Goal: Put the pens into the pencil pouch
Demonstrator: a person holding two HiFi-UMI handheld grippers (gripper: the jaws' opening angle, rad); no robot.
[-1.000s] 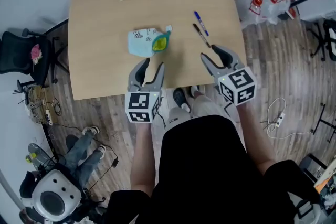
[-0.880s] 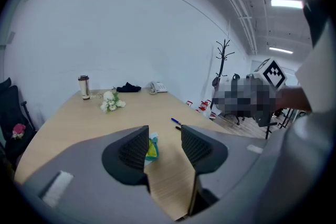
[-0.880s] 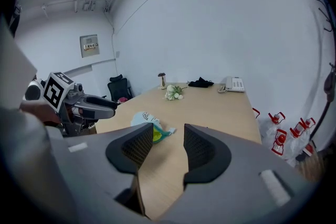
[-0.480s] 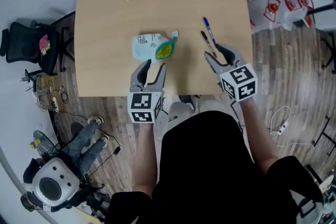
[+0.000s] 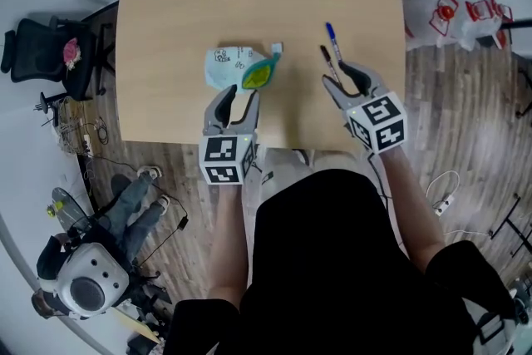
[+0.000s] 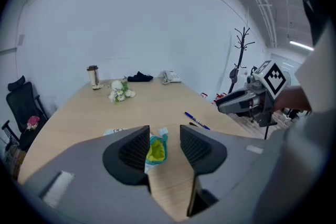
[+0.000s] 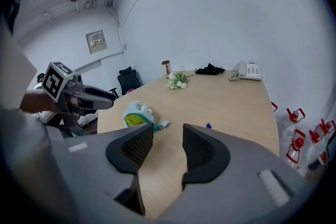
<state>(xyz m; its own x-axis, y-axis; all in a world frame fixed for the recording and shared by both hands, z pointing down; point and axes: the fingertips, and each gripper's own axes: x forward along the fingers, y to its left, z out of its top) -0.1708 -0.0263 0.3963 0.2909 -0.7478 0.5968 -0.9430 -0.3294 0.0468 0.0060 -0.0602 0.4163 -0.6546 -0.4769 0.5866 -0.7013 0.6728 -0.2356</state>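
1. Head view: looks steeply down from overhead, well above the pale wooden tabletop (image 5: 183, 29), taking in its full width.
2. Left gripper view: sits low by the near edge, faces across toward the white wall (image 6: 157, 23).
3. Right gripper view: likewise low and near, angled leftward across.
4. Shared by all three: light blue fabric pouch with yellow-green lining (image 5: 237, 67) (image 6: 156, 148) (image 7: 135, 113).

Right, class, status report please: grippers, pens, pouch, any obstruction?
Left gripper empty, jaws closing, near pouch. Right gripper open, empty, close by dark pen and blue pen. Pouch mouth open. Nothing in the way.
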